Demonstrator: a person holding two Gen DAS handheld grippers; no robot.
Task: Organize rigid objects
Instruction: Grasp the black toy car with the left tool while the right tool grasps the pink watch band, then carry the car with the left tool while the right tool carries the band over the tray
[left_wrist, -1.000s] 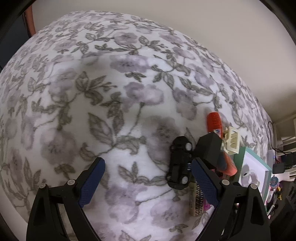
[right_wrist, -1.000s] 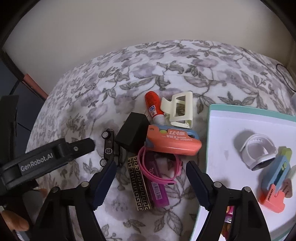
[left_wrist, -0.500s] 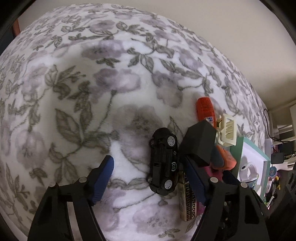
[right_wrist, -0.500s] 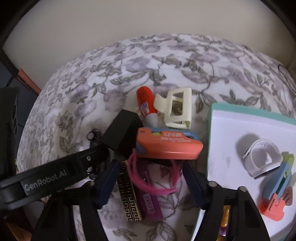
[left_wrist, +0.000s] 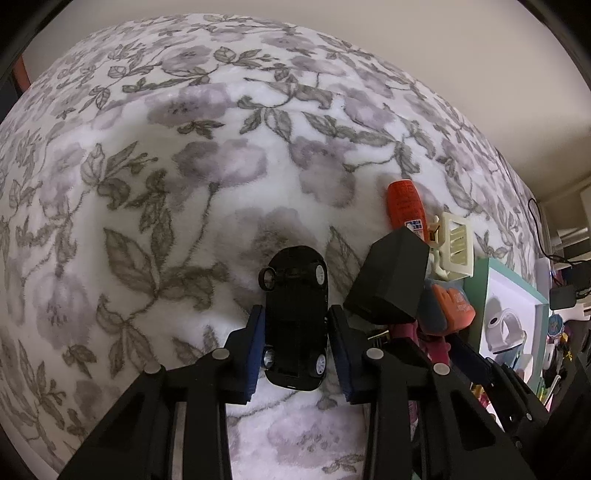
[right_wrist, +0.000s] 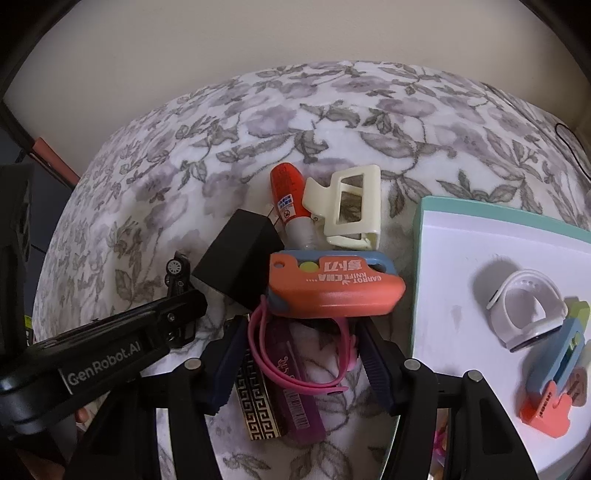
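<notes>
A black toy car (left_wrist: 295, 317) lies upside down on the floral blanket, wheels up. My left gripper (left_wrist: 295, 325) is shut on the car, a pad on each side. Part of the car (right_wrist: 176, 273) shows in the right wrist view behind the left gripper's arm. My right gripper (right_wrist: 299, 339) is open, its fingers either side of a pink band (right_wrist: 295, 369). Just beyond it lies an orange and blue carrot knife (right_wrist: 332, 288).
A black box (right_wrist: 236, 264), an orange tube (right_wrist: 290, 199), a cream hair claw (right_wrist: 349, 206), a gold patterned bar (right_wrist: 258, 402) and a purple tube (right_wrist: 299, 406) crowd together. A teal-rimmed white tray (right_wrist: 421, 258) at right holds a white watch band (right_wrist: 524, 310) and an orange-blue tool (right_wrist: 554, 391).
My left gripper moved forward around the toy car and closed on it. My right gripper moved forward over the pink band toward the carrot knife.
</notes>
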